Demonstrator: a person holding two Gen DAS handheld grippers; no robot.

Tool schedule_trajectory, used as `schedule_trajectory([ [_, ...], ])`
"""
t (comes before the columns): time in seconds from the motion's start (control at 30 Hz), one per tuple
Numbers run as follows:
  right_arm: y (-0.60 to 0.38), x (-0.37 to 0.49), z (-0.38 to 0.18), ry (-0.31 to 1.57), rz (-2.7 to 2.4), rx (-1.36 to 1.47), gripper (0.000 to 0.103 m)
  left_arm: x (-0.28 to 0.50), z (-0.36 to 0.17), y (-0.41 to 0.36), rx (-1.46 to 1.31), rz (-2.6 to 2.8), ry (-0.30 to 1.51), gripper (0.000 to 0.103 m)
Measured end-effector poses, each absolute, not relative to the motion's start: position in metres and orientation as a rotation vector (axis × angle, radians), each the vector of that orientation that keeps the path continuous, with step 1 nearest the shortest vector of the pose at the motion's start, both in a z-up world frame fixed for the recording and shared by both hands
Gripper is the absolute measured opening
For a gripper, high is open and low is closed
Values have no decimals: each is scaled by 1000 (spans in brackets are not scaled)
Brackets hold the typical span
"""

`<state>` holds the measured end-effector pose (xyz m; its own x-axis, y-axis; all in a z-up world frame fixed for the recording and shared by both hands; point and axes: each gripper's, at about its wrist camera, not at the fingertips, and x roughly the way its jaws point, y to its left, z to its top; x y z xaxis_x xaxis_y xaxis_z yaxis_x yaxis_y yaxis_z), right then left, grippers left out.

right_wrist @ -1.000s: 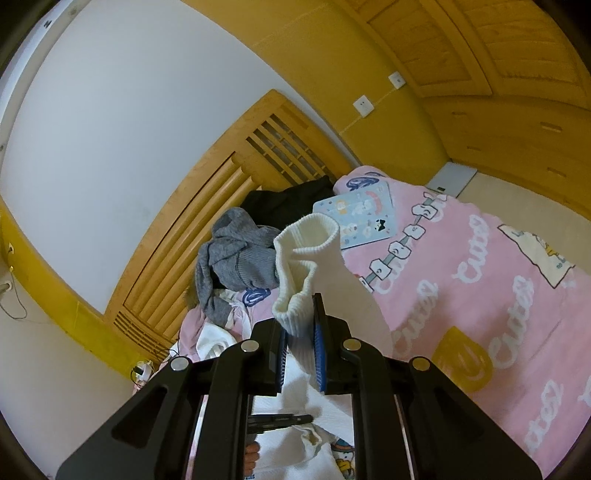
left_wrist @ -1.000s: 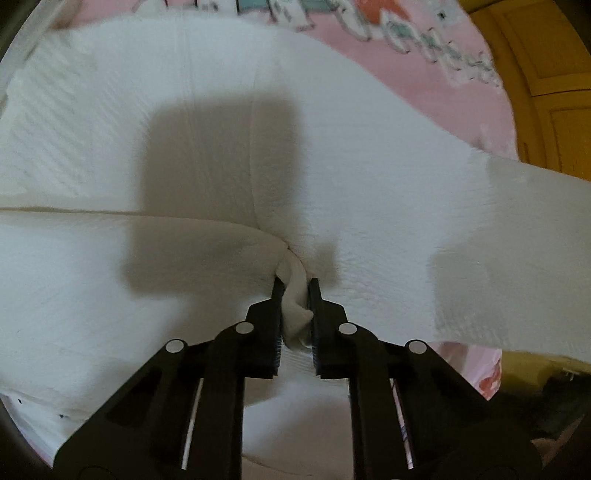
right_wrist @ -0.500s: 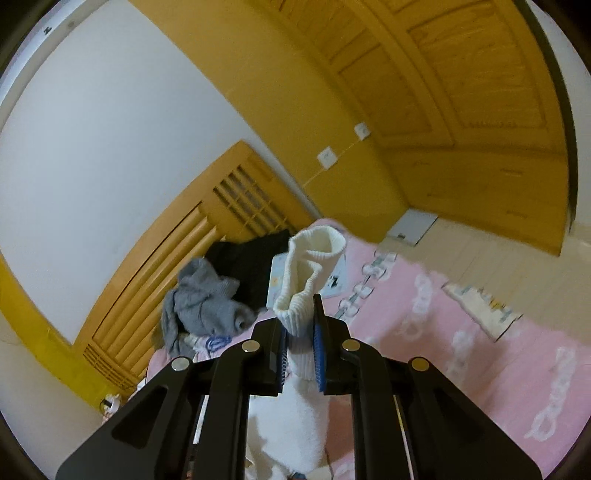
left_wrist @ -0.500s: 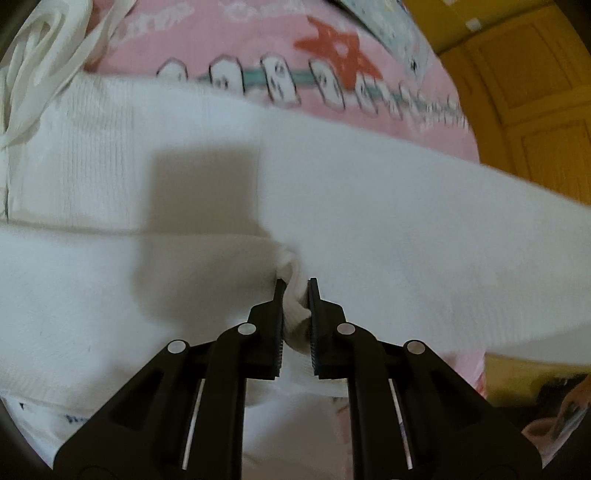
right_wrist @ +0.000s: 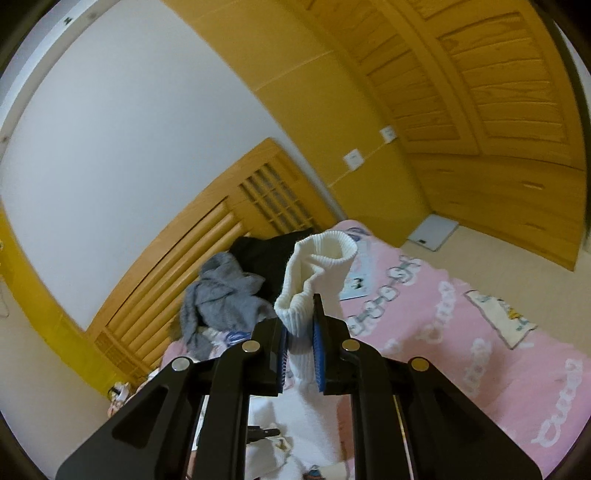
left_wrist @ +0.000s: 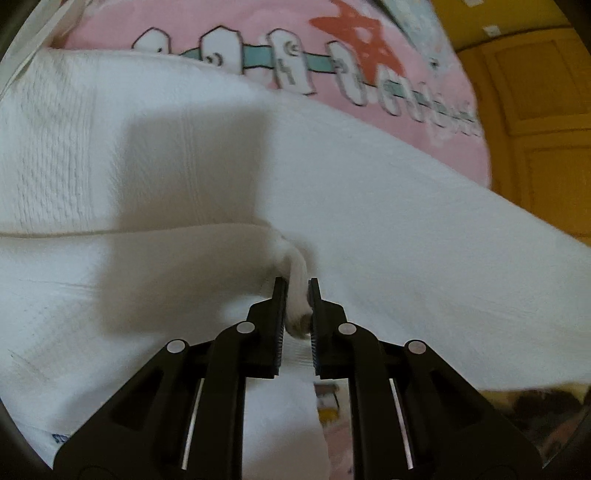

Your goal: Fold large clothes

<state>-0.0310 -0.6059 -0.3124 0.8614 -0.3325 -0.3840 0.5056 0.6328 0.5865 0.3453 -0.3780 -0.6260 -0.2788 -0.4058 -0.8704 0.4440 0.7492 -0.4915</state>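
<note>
On the left, the left gripper (left_wrist: 296, 295) is pinching a small bunched tuck of the white knit sweater (left_wrist: 388, 229) between nearly closed jaws. The body of the garment is spreading flat across the pink patterned bedspread (left_wrist: 258, 29), and a crease is running away to the left of the pinch. The gripper's own shadow is falling over the cloth just above that crease.

To the right, the right gripper (right_wrist: 300, 314) is holding the ribbed cuff (right_wrist: 325, 251) of the same sweater, its jaws narrowed onto the knit. The cuff is standing up above the fingertips, lifted well clear of the bed. Behind it, a grey garment (right_wrist: 221, 291) and a dark garment (right_wrist: 266, 254) are lying heaped against the wooden headboard (right_wrist: 207, 243), well apart from the sleeve.

The step in hand is probably carrying the sleeve across the body. The risks are looking plain. The left pinch is taking in only a thin fold, so a strong pull from the right could be dragging it out of the jaws or sliding the whole body over the smooth bedspread, spoiling the crease. The cuff is soft and stretchy, so it could be slipping through the right jaws under the sleeve's weight. The sleeve could also be twisting as it comes down, leaving it bunched rather than flat.
</note>
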Motion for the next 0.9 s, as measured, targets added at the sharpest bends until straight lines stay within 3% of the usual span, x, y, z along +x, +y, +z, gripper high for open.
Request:
schedule_trajectory([
  [0.13, -587, -13, -303, 244, -437, 734, 11, 345, -609, -373, 50, -920, 1670, 12],
  [0.17, -582, -9, -300, 243, -423, 735, 11, 346, -604, -369, 39, -950, 1675, 25],
  [0.2, -577, -7, -298, 241, -416, 737, 11, 346, -601, -369, 22, -979, 1675, 73],
  [0.23, -572, -3, -296, 239, -407, 743, 11, 346, -598, -370, -9, -1012, 1657, 90],
  [0.27, -569, -1, -294, 240, -401, 746, 11, 344, -595, -370, -2, -1015, 1627, 94],
  [0.57, -523, 11, -277, 272, -341, 701, 11, 334, -571, -341, 50, -962, 1531, 94],
  [0.9, -449, 56, -246, 257, -180, 649, 11, 363, -561, -173, 36, -744, 1429, 94],
])
